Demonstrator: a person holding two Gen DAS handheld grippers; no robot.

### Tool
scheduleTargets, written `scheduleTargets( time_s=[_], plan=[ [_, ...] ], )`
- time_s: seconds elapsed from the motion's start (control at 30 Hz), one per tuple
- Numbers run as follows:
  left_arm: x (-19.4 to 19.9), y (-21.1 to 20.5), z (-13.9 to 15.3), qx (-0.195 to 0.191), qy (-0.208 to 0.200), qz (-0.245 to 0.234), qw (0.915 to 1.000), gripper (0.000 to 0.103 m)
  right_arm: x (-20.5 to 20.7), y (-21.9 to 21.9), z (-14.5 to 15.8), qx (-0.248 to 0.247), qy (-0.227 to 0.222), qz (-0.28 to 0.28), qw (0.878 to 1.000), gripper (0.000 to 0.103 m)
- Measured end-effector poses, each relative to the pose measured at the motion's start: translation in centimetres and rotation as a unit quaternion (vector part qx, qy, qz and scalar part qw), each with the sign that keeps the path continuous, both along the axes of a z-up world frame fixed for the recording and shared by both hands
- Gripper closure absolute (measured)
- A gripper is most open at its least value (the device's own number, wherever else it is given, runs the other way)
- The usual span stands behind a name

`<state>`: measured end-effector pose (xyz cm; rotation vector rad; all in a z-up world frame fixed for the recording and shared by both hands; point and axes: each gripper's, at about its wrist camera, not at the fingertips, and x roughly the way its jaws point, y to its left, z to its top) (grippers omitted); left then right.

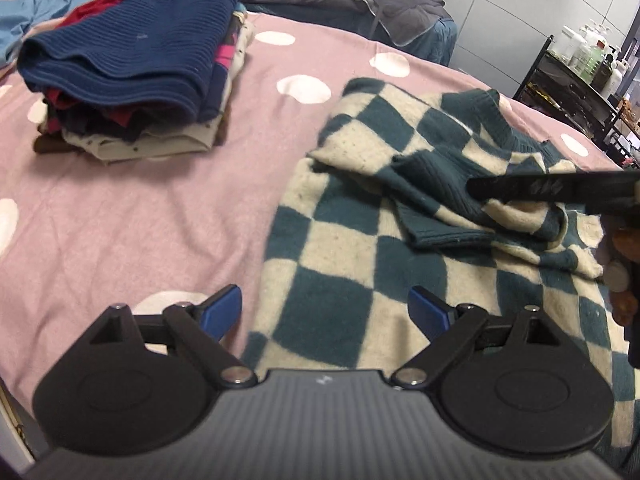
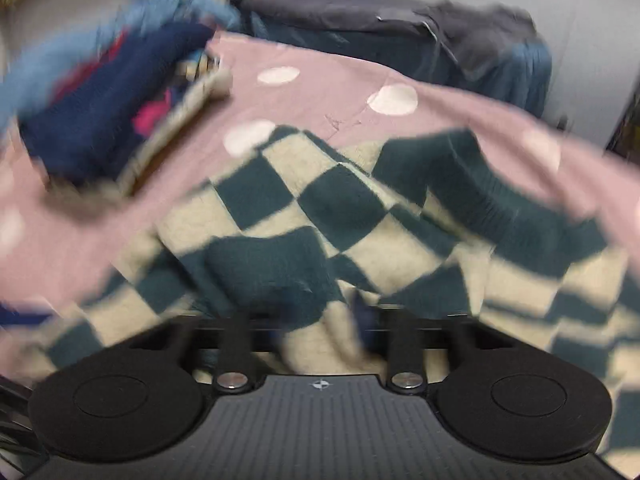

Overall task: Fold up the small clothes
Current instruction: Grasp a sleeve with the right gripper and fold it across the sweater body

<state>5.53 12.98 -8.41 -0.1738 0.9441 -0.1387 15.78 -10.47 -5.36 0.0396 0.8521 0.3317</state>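
Note:
A green-and-cream checkered sweater [image 1: 360,264] lies rumpled on the pink dotted bedspread [image 1: 132,216], with one sleeve folded across its chest. My left gripper [image 1: 326,312] hovers open over the sweater's near left edge, and nothing sits between its blue pads [image 1: 224,308]. In the blurred right wrist view the sweater [image 2: 340,208] fills the middle, and a fold of it is bunched up between the jaws of my right gripper [image 2: 320,320], which is shut on it with the fingertips hidden by cloth. The right gripper [image 1: 520,192] also shows as a dark bar over the folded sleeve.
A stack of folded clothes [image 1: 132,68] topped by a navy knit stands at the far left of the bed. Grey bedding [image 1: 384,4] lies beyond it. A black shelf with bottles [image 1: 580,64] stands at the far right. A light blue garment [image 1: 48,0] lies behind the stack.

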Motion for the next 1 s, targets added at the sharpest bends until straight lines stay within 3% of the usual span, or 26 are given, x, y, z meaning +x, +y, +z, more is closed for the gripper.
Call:
scheduleTargets(
  time_s=[0.13, 0.23, 0.4, 0.6, 0.77, 0.93, 1.0],
  plan=[
    [0.3, -1.5, 0.1, 0.002, -0.002, -0.021, 0.9998, 0.012, -2.2, -2.2, 1.5, 0.066, -0.039, -0.034, 0.996, 0.092],
    [0.2, -2.4, 0.4, 0.004, -0.005, -0.030, 0.9995, 0.011, -4.9, -4.2, 3.3, 0.095, -0.094, -0.104, 0.986, 0.092],
    [0.1, -3.5, 0.5, 0.010, -0.007, -0.034, 0.9994, 0.009, -10.1, -7.5, 5.0, 0.048, -0.176, -0.214, 0.960, 0.092],
    [0.1, -4.9, 0.6, 0.016, -0.012, -0.039, 0.9990, 0.007, -12.3, -10.9, 2.7, 0.043, -0.143, -0.287, 0.946, 0.092],
    [-0.3, -5.5, 0.7, 0.025, -0.015, -0.050, 0.9983, 0.005, -12.2, -11.4, 0.2, 0.051, -0.086, -0.298, 0.949, 0.090],
    [-0.4, -4.9, 1.1, 0.026, -0.021, -0.042, 0.9986, 0.005, -13.2, -12.3, -0.5, 0.094, -0.076, -0.311, 0.943, 0.068],
    [-0.4, -4.9, 1.1, 0.028, -0.021, -0.041, 0.9985, 0.004, -13.8, -12.3, 0.3, 0.073, -0.095, -0.313, 0.942, 0.051]
  ],
)
